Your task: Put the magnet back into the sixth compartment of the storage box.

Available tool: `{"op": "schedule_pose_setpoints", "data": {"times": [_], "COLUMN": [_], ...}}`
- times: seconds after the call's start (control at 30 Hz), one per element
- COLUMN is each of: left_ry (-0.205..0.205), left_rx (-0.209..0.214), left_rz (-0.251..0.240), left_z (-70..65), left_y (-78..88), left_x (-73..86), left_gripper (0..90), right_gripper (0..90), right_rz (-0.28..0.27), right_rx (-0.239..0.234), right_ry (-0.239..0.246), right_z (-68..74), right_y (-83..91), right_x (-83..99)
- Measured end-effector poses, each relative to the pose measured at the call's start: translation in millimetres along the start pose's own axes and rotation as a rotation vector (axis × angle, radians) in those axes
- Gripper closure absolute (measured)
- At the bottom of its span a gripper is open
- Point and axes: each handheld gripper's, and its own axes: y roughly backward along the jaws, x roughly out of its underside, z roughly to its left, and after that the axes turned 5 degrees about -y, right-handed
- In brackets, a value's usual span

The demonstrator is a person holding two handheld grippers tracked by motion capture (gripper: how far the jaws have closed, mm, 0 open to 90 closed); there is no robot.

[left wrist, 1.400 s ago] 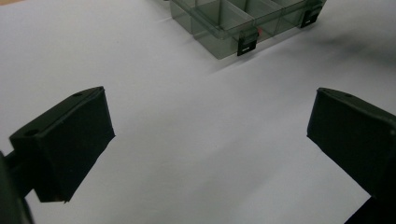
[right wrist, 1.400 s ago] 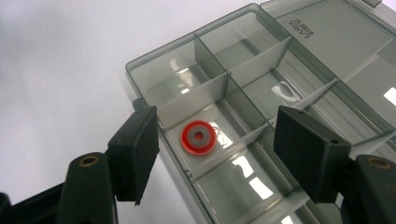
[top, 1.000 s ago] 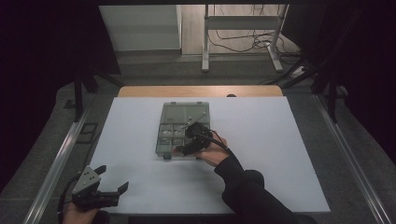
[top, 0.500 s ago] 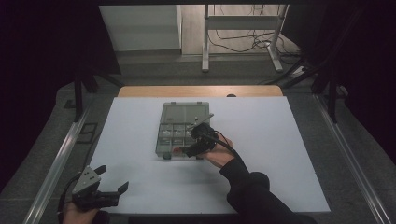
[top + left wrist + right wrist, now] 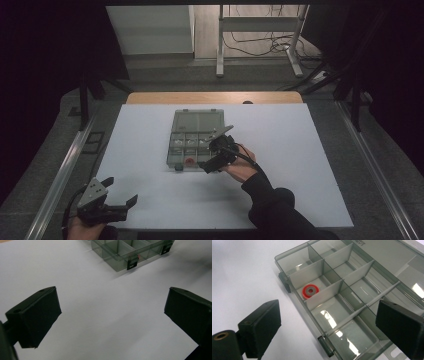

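Looks like the drop is done: the red washer (image 5: 310, 290) sits in a near-edge compartment of the clear organizer box (image 5: 196, 138) mid-worktop, right tool (image 5: 214, 156) just spreading empty at its 4 o'clock, left tool (image 5: 111, 199) gaping idle around 7.

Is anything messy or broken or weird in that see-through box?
Nothing stands out. The clear box lies open and flat on the white table, dividers straight. One red ring sits neatly in a near-edge compartment. Both grippers, right and left, are open and empty.
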Motion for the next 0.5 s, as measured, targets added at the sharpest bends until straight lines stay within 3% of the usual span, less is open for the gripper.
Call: {"op": "schedule_pose_setpoints", "data": {"times": [0.5], "left_ry": [-0.002], "left_rx": [0.001], "left_rz": [0.0], "left_z": [0.0], "left_y": [0.0], "left_x": [0.0], "left_gripper": [1.0], "right_gripper": [0.8], "right_rz": [-0.018], "right_rx": [0.034], "right_ry": [-0.004], "right_z": [-3.7], "right_y": [10.1], "right_x": [12.2]}}
